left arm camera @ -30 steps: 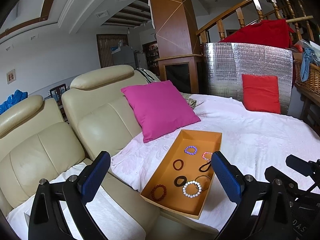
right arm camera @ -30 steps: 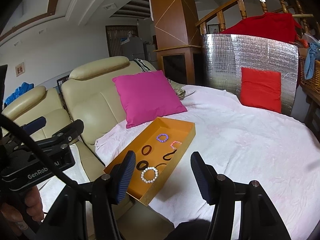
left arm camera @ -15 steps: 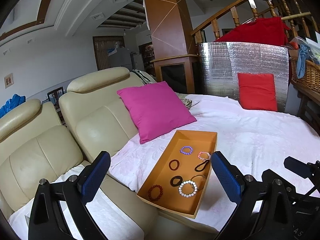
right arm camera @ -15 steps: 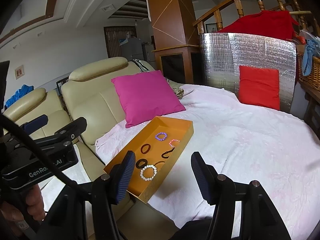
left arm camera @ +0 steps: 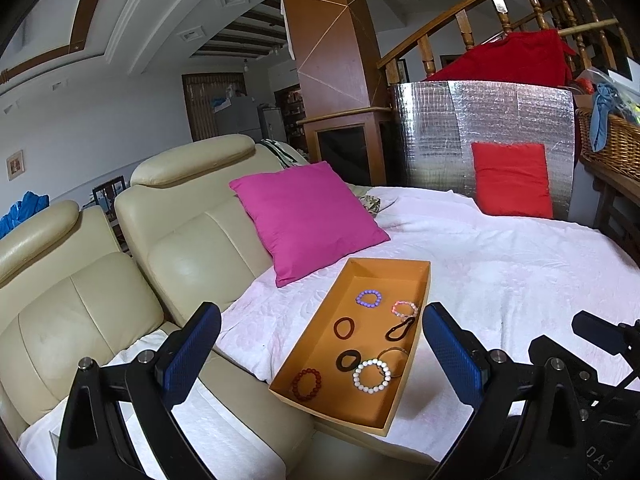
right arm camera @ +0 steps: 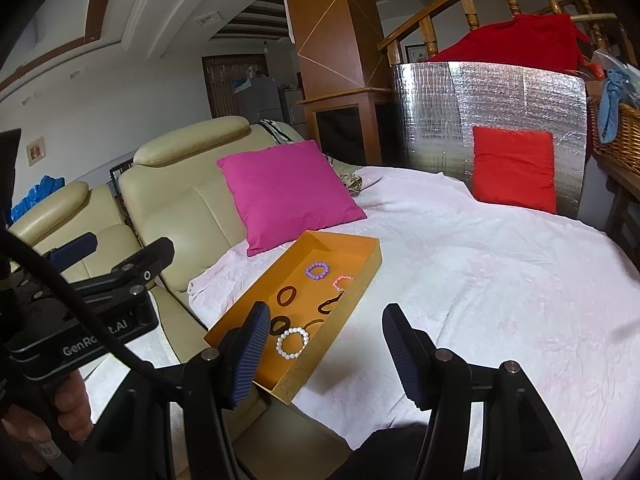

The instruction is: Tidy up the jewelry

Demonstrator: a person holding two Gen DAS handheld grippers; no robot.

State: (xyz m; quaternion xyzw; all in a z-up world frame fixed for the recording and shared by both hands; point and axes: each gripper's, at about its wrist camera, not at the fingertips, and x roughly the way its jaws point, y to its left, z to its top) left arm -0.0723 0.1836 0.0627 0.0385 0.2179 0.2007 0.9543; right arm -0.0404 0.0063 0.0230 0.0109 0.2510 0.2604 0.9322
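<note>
An orange tray (left arm camera: pixel 320 340) (right arm camera: pixel 360 292) lies on the white-covered table, near its left edge. It holds several bracelets and hair ties: a white bead bracelet (left arm camera: pixel 372 376) (right arm camera: pixel 293 343), a purple one (left arm camera: pixel 368 298) (right arm camera: pixel 318 270), a pink one (left arm camera: pixel 405 309), a dark red one (left arm camera: pixel 306 384) and black hair ties (left arm camera: pixel 348 360). My left gripper (left arm camera: pixel 322 354) is open and empty, held back above the tray's near end. My right gripper (right arm camera: pixel 324 346) is open and empty, just above the tray's near right corner.
A magenta cushion (left arm camera: pixel 308 216) leans on the cream sofa (left arm camera: pixel 180 232) behind the tray. A red cushion (left arm camera: pixel 510 184) rests against a silver foil panel (left arm camera: pixel 480 120) at the back. A wicker basket (left arm camera: pixel 612 144) stands at the far right. White cloth (right arm camera: pixel 500 272) covers the table.
Both grippers have tilted and drifted slightly, so the tray sits a little lower and more to the left in view. Both stay open. The jewelry has not moved.
</note>
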